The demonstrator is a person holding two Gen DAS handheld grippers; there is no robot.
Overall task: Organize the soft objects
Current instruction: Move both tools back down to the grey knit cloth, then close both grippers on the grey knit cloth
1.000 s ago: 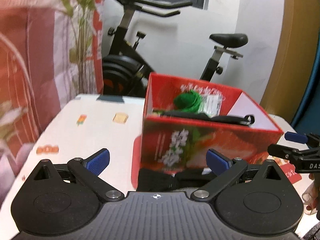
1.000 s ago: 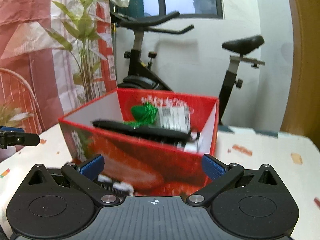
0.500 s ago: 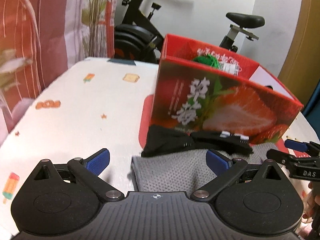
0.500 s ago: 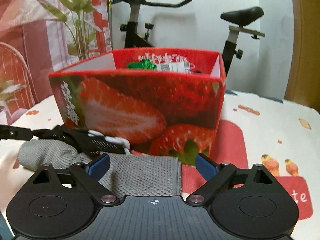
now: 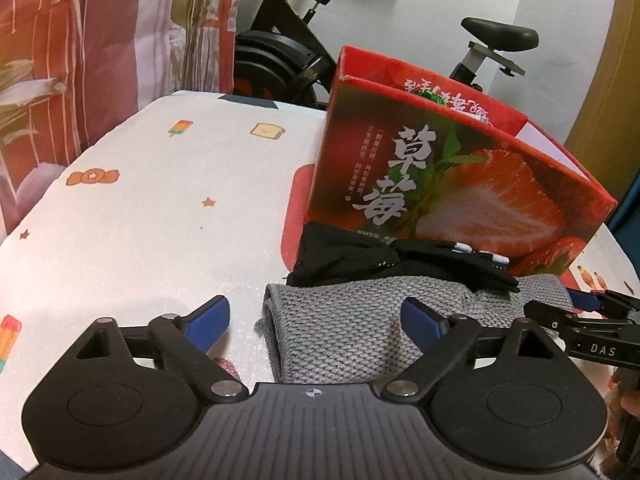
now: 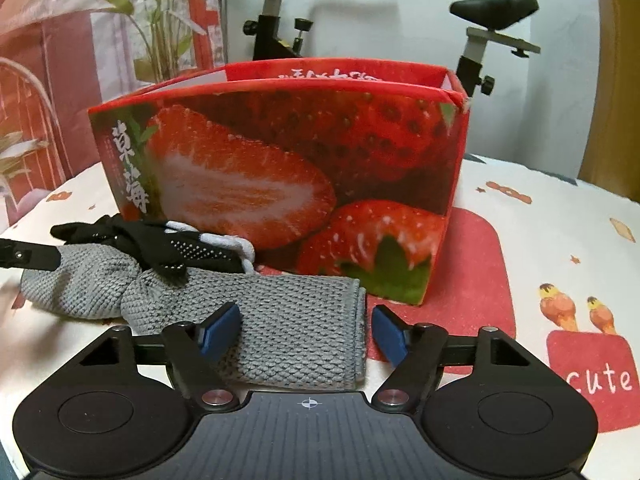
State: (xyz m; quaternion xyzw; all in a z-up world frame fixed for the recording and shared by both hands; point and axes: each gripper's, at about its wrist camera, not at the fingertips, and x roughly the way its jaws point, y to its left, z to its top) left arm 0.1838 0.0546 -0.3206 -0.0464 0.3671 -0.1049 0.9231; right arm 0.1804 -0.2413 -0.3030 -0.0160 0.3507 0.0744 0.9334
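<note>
On the printed tablecloth (image 5: pixel 160 216) before the strawberry box (image 6: pixel 304 168), the grey knit cloth (image 6: pixel 296 320) looks light and floppy; both the left gripper (image 5: pixel 316 318) and right gripper (image 6: pixel 306 330) have just been closing, jaws apart astride its 2 ends, seemingly not yet pinching.

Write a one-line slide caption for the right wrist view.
Right tongs straddle one end of a grey knitted cloth, jaws closing, before a strawberry-printed box.

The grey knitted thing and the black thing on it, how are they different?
The grey knitted cloth piece is thick, chunky and large; the black fabric piece with white dots is thin, smaller and crumpled. The grey one lies flat on the table; the black one lies partly on top of it. Both are soft and sit before the red strawberry box.
</note>
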